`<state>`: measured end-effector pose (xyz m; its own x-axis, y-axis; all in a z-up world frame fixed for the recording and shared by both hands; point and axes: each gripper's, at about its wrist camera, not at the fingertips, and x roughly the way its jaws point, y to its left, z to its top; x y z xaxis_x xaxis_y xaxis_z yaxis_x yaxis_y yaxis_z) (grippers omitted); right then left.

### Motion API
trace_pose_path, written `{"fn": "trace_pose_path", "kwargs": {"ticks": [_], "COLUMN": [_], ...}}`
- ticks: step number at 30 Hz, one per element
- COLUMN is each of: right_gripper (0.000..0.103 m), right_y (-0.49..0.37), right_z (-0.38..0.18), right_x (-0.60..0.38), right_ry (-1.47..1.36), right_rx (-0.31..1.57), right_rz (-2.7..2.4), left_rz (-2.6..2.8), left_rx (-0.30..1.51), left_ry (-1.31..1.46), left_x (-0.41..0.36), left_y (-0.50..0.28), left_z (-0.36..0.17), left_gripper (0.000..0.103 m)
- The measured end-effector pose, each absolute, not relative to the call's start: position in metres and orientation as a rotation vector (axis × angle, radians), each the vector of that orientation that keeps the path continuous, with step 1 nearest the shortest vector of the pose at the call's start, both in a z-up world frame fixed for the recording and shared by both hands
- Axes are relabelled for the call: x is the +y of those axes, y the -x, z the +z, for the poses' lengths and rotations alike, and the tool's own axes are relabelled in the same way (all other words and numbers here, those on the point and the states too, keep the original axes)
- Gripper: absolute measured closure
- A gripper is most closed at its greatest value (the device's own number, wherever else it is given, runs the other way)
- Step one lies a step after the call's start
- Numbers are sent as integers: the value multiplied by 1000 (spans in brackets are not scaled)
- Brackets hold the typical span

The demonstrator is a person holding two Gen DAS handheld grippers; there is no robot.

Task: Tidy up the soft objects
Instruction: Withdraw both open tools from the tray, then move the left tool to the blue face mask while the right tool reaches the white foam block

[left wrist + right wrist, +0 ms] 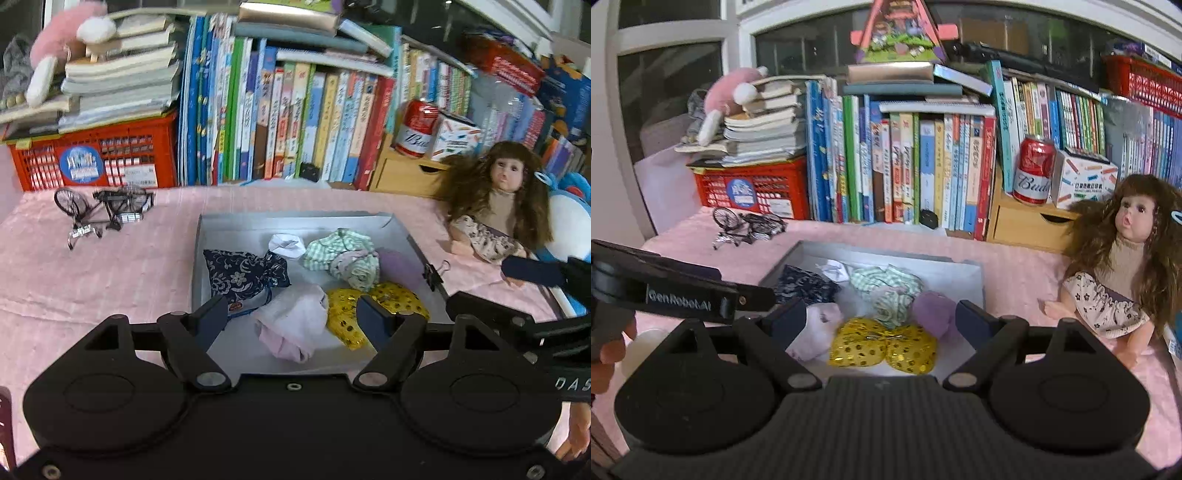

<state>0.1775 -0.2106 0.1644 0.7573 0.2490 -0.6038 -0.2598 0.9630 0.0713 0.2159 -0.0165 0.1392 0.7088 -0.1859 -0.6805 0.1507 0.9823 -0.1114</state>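
Both the left gripper (291, 317) and right gripper (881, 319) hover with jaws apart and empty above the grey tray (197, 258), mid-worktop, which holds the soft objects (340, 258).

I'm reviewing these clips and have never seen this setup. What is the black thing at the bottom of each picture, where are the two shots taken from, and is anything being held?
There is no robot here. A person holds a two-finger gripper in each hand, and a fisheye camera on each looks forward along its fingers. The black shape at the bottom is that gripper's own body.

One picture comes from the left gripper, the other from the right gripper. Both are open and hold nothing.

On the pink cloth lies a grey tray of soft things: a dark floral pouch, a green checked cloth, a pale pink cloth, a purple piece and a gold sequinned bow. A doll sits beside the tray, a toy bicycle farther off, books behind.
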Motion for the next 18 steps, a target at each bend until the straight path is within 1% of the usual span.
{"fn": "trace_pose_path", "kwargs": {"ticks": [9, 14, 18], "right_gripper": [6, 5, 4], "right_y": [-129, -103, -84], "right_z": [176, 175, 172], "right_x": [-207, -210, -215], "right_ry": [41, 53, 49], "right_rx": [551, 508, 486], "right_rz": [308, 302, 304], "left_rz": [-254, -257, -261], "left_rx": [631, 538, 502], "left_ry": [29, -12, -12], "left_x": [-15, -15, -12], "left_y": [-154, -117, -93], "left_z": [151, 150, 143], "left_gripper": [21, 19, 18]}}
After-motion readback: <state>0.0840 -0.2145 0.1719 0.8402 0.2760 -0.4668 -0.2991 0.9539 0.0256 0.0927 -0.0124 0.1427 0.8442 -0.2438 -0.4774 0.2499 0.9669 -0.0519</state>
